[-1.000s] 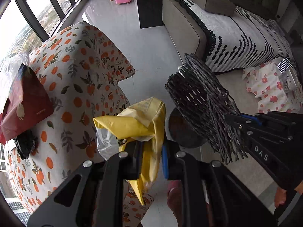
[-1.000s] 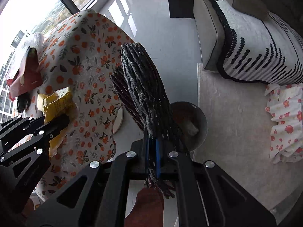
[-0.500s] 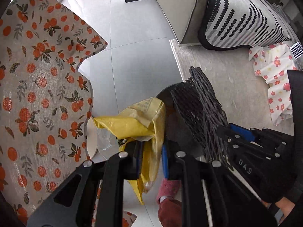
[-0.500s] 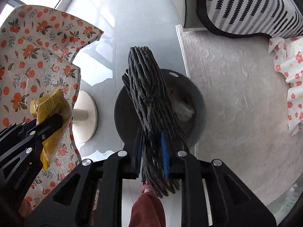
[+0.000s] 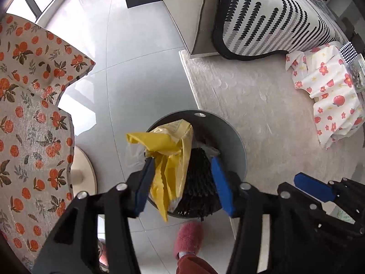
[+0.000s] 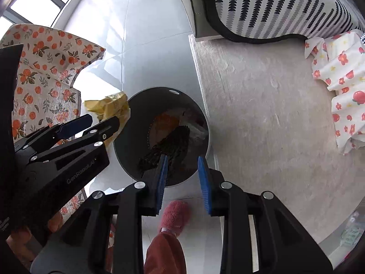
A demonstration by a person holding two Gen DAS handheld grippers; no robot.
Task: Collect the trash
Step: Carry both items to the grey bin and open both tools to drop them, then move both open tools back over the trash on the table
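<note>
A dark round bin (image 5: 239,141) stands on the floor right below both grippers. My left gripper (image 5: 181,162) points down over it, its jaws opening. A crumpled yellow plastic bag (image 5: 168,146) hangs loose between them against the left finger, with a wide gap to the right pad. My right gripper (image 6: 182,158) also hangs over the bin (image 6: 200,114), jaws opening and nothing between them. The black foam netting (image 6: 168,146) lies inside the bin on other trash. In the right wrist view, the left gripper (image 6: 102,119) and the yellow bag (image 6: 109,107) are at the bin's left rim.
A table with an orange-fruit cloth (image 5: 29,114) and its white round foot (image 5: 82,173) stand left of the bin. A pale rug (image 5: 262,114), a sofa with a striped throw (image 5: 262,18) and a floral cloth (image 5: 330,86) lie to the right. A person's pink slipper (image 5: 189,237) is just behind the bin.
Both grippers have sunk from table height to just over the bin. The right jaws opened and the black netting dropped into the bin. The left jaws spread apart from the yellow bag.
</note>
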